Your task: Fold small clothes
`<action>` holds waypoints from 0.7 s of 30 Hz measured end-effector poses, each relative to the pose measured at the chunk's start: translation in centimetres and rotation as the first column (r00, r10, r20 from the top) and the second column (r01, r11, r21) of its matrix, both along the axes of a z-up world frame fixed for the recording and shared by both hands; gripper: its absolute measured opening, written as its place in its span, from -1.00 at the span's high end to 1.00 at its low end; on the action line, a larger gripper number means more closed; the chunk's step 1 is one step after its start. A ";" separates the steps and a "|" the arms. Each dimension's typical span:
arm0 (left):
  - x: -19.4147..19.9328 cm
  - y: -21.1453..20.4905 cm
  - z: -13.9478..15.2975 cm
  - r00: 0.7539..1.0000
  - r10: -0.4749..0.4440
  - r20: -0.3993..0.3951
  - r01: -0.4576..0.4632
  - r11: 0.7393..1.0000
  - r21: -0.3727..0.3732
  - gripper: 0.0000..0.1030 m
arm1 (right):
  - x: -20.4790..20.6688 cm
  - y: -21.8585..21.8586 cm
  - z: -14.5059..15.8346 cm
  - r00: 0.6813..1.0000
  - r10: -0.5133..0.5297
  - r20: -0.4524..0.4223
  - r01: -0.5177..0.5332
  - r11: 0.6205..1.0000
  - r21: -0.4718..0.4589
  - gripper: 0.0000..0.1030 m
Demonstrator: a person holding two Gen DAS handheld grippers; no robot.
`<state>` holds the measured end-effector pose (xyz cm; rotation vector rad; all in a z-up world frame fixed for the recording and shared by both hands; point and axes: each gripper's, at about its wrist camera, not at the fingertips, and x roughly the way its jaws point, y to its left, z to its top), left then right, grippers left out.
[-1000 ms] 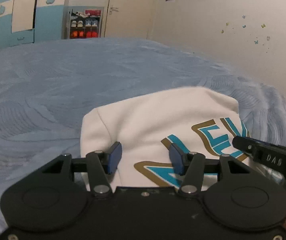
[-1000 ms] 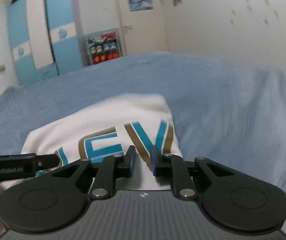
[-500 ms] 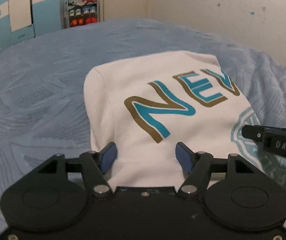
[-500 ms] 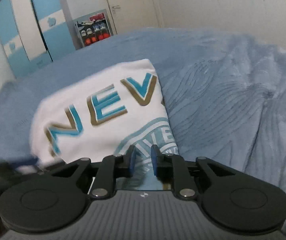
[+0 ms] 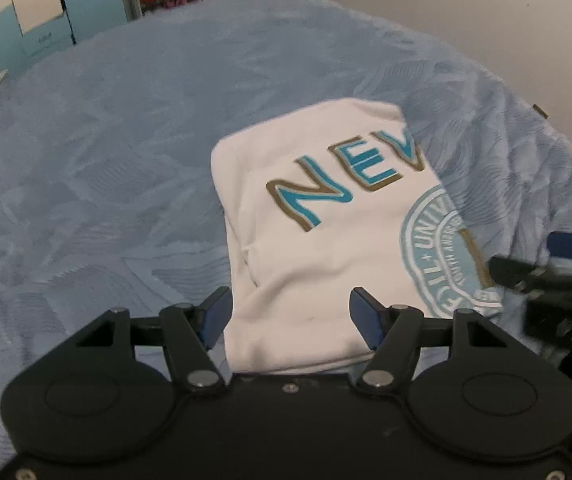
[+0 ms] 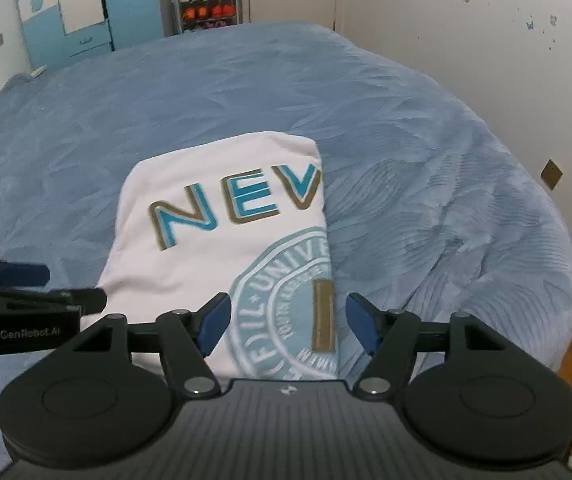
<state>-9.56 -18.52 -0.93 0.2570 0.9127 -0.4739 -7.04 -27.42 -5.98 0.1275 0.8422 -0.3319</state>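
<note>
Lying on the blue bedspread, the folded white sweatshirt runs lengthwise straight ahead of both grippers; left gripper and right gripper gape apart at its near hem, equally near.

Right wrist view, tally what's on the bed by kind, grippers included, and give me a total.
Folded white sweatshirt with teal and gold lettering: 1
Black two-finger grippers with blue pads: 2, the left gripper and the right gripper, both open
Blue textured bedspread: 1
Total: 4
</note>
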 end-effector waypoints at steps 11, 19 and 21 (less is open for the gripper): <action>-1.6 1.1 2.1 0.999 0.034 0.018 -0.032 0.998 -0.058 -0.29 | -0.8 0.6 0.5 1.000 -0.008 0.000 0.008 1.000 0.026 -0.54; -1.4 0.6 1.4 0.998 0.054 0.020 -0.054 0.998 -0.025 -0.29 | -0.9 0.1 0.3 1.000 -0.020 -0.005 0.020 1.000 0.023 -0.54; -1.4 0.5 1.4 0.999 0.043 0.022 -0.042 0.999 -0.029 -0.29 | -0.9 0.0 0.2 1.000 -0.019 -0.009 0.019 1.000 0.020 -0.54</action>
